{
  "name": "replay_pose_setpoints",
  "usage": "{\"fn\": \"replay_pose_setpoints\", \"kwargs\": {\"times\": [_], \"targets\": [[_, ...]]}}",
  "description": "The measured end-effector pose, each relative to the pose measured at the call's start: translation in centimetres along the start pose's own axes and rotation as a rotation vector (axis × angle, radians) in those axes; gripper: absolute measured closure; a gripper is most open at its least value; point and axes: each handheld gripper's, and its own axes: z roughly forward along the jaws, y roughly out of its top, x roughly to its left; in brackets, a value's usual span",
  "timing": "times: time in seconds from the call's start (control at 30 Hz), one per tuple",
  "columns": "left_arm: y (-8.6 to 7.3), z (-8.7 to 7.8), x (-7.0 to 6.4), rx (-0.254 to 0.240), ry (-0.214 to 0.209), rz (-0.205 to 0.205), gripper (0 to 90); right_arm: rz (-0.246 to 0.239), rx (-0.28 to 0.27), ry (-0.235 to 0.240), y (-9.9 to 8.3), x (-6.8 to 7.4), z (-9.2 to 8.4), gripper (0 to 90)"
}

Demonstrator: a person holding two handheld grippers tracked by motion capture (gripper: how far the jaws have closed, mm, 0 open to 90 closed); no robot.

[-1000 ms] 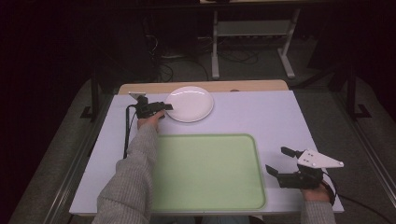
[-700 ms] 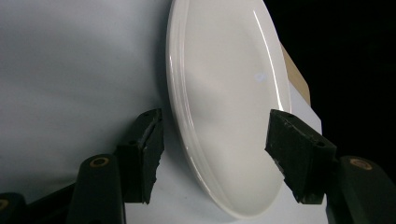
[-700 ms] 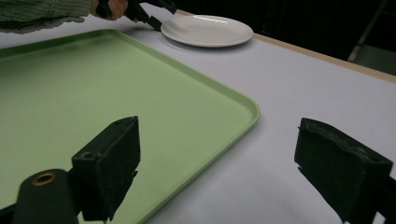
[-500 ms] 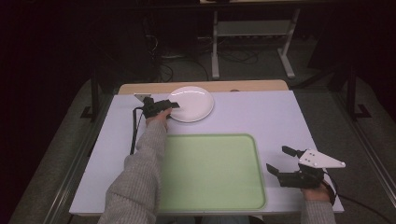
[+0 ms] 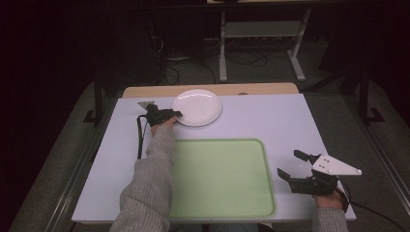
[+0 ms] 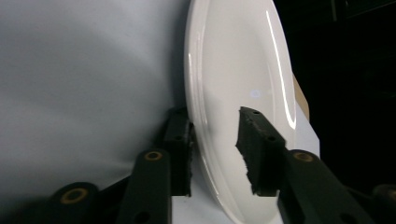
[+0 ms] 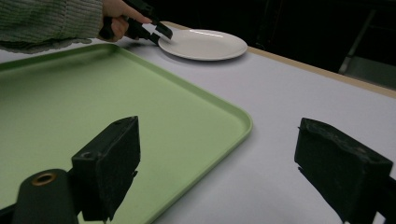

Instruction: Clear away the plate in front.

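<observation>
I see the white plate (image 5: 197,107) lying flat at the far middle of the bench (image 5: 270,121), just beyond the far edge of the green tray (image 5: 220,179); being round, it has no long axis or pointing direction I can name. My left hand-held gripper (image 5: 177,116) reaches out to the plate's near-left rim. In the left gripper view its jaws stand partly open and straddle that rim (image 6: 201,140), one pad under the plate against the bench and the other over the plate's upper face. The lower pad looks to be touching or nearly touching the rim; the upper pad has a gap to the surface, so I read it as not yet clamped. My right hand-held gripper (image 5: 291,164) hovers near the right front of the bench, just beside the tray's right edge, and points leftward and away. In the right gripper view its jaws are spread wide with nothing between them, only the tray's corner (image 7: 243,122) and bare bench beyond
</observation>
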Motion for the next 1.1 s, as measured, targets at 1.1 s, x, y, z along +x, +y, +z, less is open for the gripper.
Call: {"fn": "replay_pose_setpoints", "kwargs": {"times": [1.1], "targets": [[0.0, -0.5, 0.6, -0.063, -0.12, -0.033, 87.3, 0.012, -0.015, -0.015, -0.2, -0.2, -0.3, 13.3]]}}
